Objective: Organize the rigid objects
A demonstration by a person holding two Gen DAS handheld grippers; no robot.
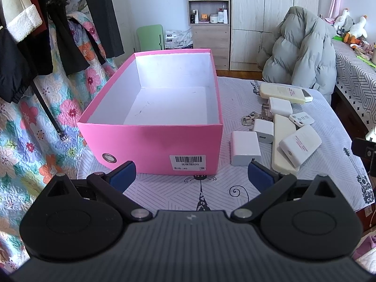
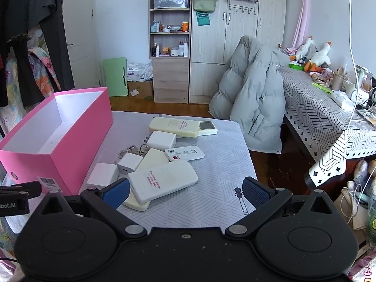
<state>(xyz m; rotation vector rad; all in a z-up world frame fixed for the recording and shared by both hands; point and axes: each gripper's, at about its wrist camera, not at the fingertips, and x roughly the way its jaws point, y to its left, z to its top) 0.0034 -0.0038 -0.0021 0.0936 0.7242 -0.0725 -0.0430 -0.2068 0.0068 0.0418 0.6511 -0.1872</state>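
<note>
Fingers of both units stand apart and hold nothing: we see the left gripper [image 1: 191, 176] low in its frame before the pink box [image 1: 152, 138], the right gripper [image 2: 185, 192] low in its frame before the white chargers and remotes [image 2: 162, 183] piled at centre on the table [image 2: 211, 164].

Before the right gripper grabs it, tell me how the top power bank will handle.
The top power bank looks rigid, probably heavy for its size. It lies tilted across another bank, so a push may slide it off. Its smooth rounded shell could slip.
</note>
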